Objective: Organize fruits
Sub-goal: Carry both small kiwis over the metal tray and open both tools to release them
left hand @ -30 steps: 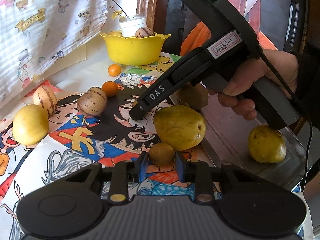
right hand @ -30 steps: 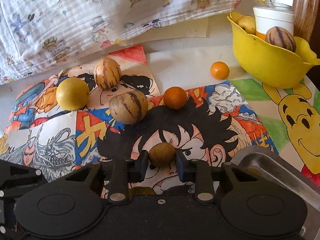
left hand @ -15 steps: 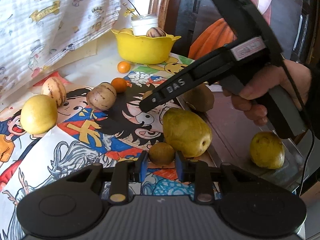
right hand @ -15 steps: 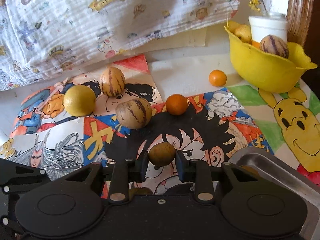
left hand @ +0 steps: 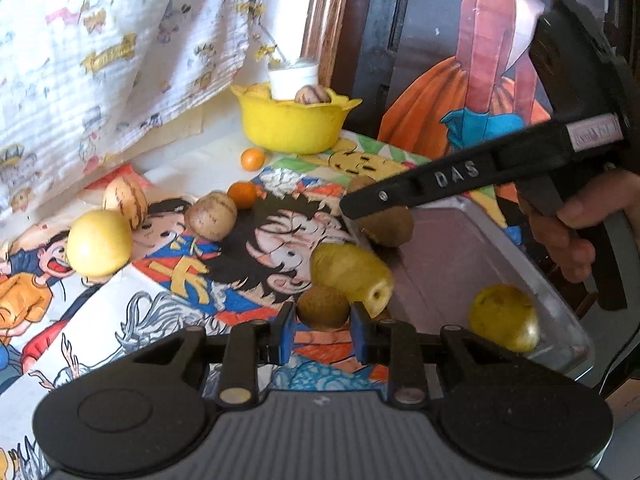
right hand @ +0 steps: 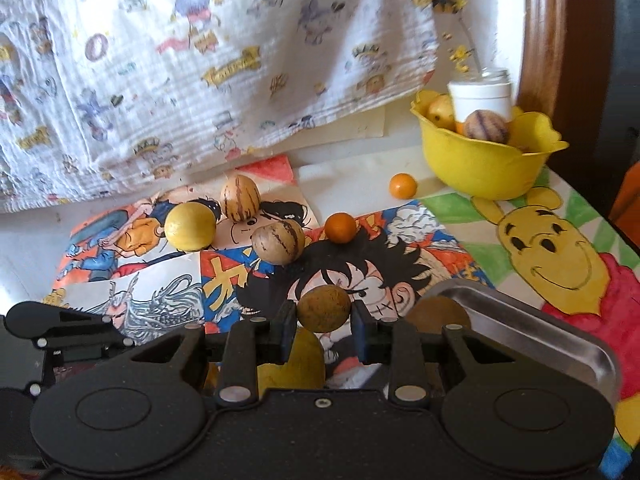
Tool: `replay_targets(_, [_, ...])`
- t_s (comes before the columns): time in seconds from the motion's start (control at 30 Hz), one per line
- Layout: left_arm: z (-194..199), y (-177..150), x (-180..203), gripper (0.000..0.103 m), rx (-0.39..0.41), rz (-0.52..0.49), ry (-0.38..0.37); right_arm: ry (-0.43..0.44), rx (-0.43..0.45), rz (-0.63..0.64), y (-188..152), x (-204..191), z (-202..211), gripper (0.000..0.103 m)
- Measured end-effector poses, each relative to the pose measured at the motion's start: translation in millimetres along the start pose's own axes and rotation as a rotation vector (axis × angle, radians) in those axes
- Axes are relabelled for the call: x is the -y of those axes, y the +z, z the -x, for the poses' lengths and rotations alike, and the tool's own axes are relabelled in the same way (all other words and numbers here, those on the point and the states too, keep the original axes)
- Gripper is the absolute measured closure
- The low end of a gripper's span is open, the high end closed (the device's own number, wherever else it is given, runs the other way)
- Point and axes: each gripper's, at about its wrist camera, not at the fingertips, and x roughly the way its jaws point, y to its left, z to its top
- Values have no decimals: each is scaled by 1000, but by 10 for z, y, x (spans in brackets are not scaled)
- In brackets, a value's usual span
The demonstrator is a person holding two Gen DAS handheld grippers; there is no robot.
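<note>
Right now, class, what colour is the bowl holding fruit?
Yellow: the bowl shows best in the right wrist view.

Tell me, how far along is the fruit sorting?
Partly done: a yellowish fruit and a kiwi lie in the metal tray; the yellow bowl holds some. In hand: the left gripper clamps one brown fruit, the right gripper another brown fruit. Left on the mat: a pear, a round yellow fruit, two striped fruits, two oranges.
</note>
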Motion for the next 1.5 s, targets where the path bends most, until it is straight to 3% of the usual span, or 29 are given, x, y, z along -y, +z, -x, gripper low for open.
replay_targets(0.37, [258, 103, 357, 72, 58, -34, -24, -78, 103, -37, -340, 19, 759, 72])
replay_targets(0.7, [226, 121, 631, 72, 27, -44, -67, -171, 138, -95, -774, 148, 1152, 72])
replay_targets(1.0, [-156, 447, 724, 72, -21, -77, -74, -264, 144, -144, -955, 500, 1017, 72])
replay_targets(1.13, [-397, 562, 756, 72, -42, -91, -79, -253, 109, -169, -976, 680, 823, 72])
replay_targets(1.5, [-880, 540, 763, 72, -128, -99, -77, -277, 35, -110, -1036, 804, 485, 72])
